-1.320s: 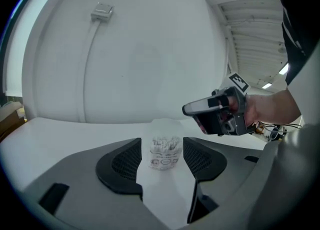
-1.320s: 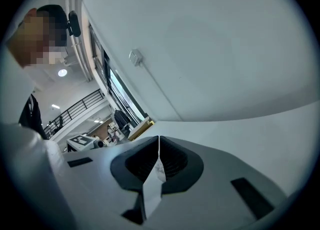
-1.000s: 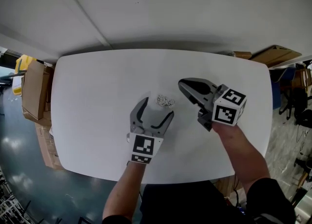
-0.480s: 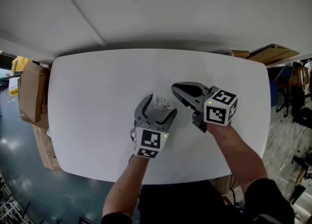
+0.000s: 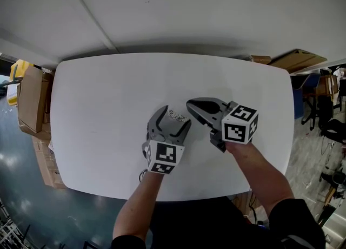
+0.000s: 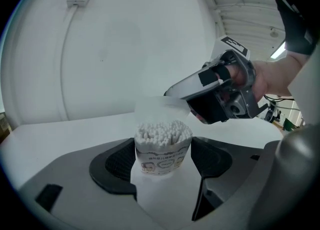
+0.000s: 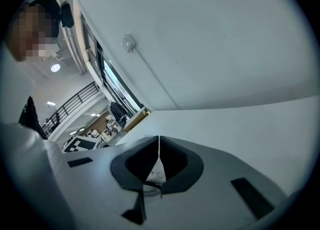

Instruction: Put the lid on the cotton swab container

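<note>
The cotton swab container (image 6: 163, 153) is a small clear cylinder with a printed paper band round it, packed with upright white swabs whose tips make a bumpy dome. It stands on the smooth white table (image 5: 102, 102), slightly toward the near edge from the middle.

The left gripper (image 5: 174, 120) has its dark ribbed jaws closed against the two sides of the container. The right gripper (image 5: 190, 104) comes in from the right, its jaws pinched almost together on the lid (image 6: 159, 108), a thin translucent disc. The lid hangs tilted just above and behind the swab tips, not seated on the rim. In the right gripper view the jaws (image 7: 158, 148) leave only a narrow slit, with the lid's edge running through it.

The table has rounded corners and is bare on all sides of the two grippers. Cardboard boxes (image 5: 30, 99) stand just off its left edge.
</note>
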Available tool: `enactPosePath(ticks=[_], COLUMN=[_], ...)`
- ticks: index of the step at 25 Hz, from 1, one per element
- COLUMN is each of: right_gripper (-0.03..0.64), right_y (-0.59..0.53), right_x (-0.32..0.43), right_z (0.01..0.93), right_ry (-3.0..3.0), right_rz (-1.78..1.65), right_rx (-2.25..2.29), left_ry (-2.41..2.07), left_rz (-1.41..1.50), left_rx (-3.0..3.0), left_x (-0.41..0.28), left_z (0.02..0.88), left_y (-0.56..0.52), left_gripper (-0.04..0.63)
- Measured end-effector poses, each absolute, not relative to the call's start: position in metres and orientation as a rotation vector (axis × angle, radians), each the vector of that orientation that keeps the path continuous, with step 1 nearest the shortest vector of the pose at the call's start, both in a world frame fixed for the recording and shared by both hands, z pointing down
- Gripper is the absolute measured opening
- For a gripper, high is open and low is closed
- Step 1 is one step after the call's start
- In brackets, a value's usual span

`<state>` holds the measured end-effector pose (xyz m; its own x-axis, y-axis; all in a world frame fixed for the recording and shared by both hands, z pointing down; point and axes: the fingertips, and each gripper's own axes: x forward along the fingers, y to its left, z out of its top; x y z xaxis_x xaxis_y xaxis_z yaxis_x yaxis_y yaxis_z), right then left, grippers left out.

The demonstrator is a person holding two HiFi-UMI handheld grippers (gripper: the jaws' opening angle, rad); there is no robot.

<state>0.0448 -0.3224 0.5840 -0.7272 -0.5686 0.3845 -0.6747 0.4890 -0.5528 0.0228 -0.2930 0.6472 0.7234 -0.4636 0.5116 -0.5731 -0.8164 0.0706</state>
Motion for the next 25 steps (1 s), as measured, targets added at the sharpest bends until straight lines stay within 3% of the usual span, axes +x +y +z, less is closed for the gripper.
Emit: enactPosePath(ticks=[25], right_gripper=[0.015], right_y=[-0.271], right_x=[0.018], right_z=[0.597], right_ry=[-2.499], right_rz=[1.028], right_rx=[0.984], left_ry=[-0.841], left_rz=[0.681], left_rx=[2.673], left_x=[0.016], left_z=[0.651], left_y=[-0.264], left_gripper=[0.356])
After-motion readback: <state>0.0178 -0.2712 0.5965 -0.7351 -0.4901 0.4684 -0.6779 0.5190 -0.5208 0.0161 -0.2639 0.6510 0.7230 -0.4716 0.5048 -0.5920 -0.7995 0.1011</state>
